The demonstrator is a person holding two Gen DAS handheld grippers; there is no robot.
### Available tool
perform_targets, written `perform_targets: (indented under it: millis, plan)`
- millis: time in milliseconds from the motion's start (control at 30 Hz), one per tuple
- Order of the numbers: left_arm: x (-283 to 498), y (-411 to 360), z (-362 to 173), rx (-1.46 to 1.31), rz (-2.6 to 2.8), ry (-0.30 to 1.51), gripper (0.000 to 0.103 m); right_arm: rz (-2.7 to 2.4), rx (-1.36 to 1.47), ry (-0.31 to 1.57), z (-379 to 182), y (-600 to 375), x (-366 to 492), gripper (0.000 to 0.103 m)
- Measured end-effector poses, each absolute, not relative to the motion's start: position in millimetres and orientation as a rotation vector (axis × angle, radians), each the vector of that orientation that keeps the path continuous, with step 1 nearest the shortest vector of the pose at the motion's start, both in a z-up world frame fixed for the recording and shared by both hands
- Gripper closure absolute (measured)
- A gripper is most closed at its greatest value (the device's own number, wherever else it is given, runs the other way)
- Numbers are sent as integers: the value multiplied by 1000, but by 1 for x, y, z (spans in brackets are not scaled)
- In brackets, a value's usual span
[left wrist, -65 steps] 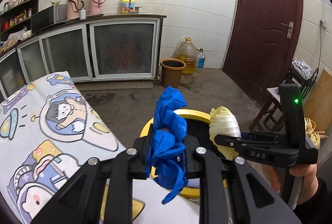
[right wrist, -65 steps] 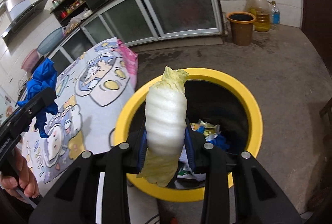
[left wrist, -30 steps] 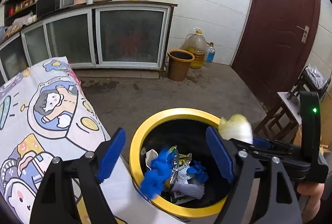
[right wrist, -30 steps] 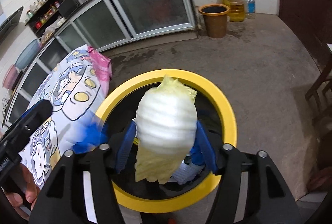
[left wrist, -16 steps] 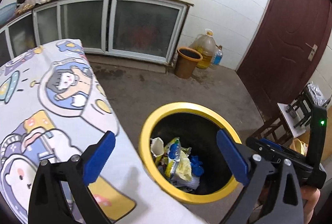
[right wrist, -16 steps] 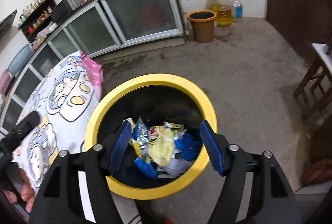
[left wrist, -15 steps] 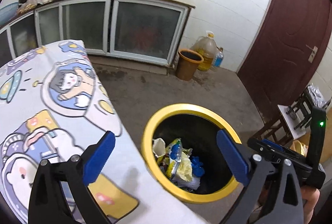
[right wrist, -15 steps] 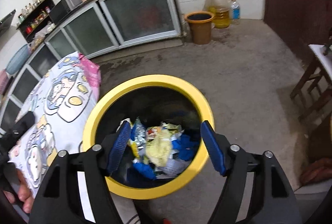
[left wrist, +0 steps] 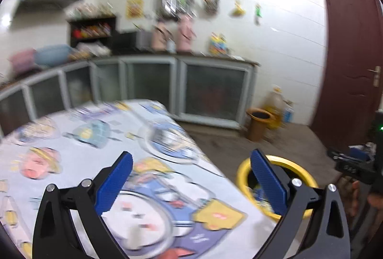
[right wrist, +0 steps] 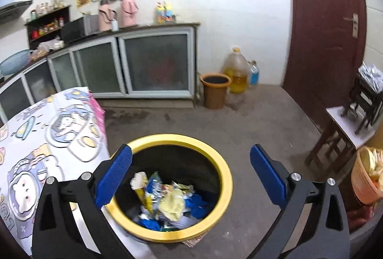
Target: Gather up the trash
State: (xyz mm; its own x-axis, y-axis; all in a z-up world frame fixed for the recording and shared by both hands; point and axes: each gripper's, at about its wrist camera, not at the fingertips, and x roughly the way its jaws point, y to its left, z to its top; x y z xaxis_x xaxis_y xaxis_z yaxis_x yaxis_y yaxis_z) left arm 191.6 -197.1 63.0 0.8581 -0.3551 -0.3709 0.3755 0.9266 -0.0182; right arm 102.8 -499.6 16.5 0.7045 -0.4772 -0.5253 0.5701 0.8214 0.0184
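The yellow-rimmed black bin (right wrist: 222, 177) stands on the floor beside the table. It holds mixed trash (right wrist: 153, 189), with a pale cabbage leaf (right wrist: 172, 206) and a blue glove (right wrist: 198, 206) on top. My right gripper (right wrist: 190, 148) hovers above the bin, its jaws still opening and nothing between them. My left gripper (left wrist: 191, 156) is open and empty over the cartoon-print tablecloth (left wrist: 95, 139). The bin (left wrist: 299, 168) sits low on the right of that blurred view, partly behind the right finger (left wrist: 268, 180).
Past the bin are a brown bucket (right wrist: 215, 89), an oil jug (right wrist: 235, 72) and a dark red door (right wrist: 325, 31). A wooden stool (right wrist: 344, 129) and an orange basket (right wrist: 366, 177) stand at the right. Glass-front cabinets (right wrist: 155, 62) line the back wall.
The cabbage left the right gripper and now lies in the bin; those jaws have spread wider. The left gripper swung left and upward, from over the bin to over the table.
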Motion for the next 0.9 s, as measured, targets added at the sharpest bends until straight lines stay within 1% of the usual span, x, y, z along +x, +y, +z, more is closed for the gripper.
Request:
perform_targets:
  millis: [100,167,333,400,633,900]
  plan:
    - [173,-173,71,70,-237,306,8,-561,163,501,25,-481,101,8]
    - [164,-155,74,30,-182,285,8,-558,154,484,29,-473,99,8]
    - [162,-123,75,-23,-149,360,8,-567,124,459,33,-452,95,8]
    - [156,-111,74,-47,-132,345,8,-571,128,461,34,-443,91,8]
    - [133,-73,65,-75,-94,330,8,-471,120,375,34,-381,75,8]
    - [112,-39,51,-19,18,365,8,-402,66,294,37,-308,66,8]
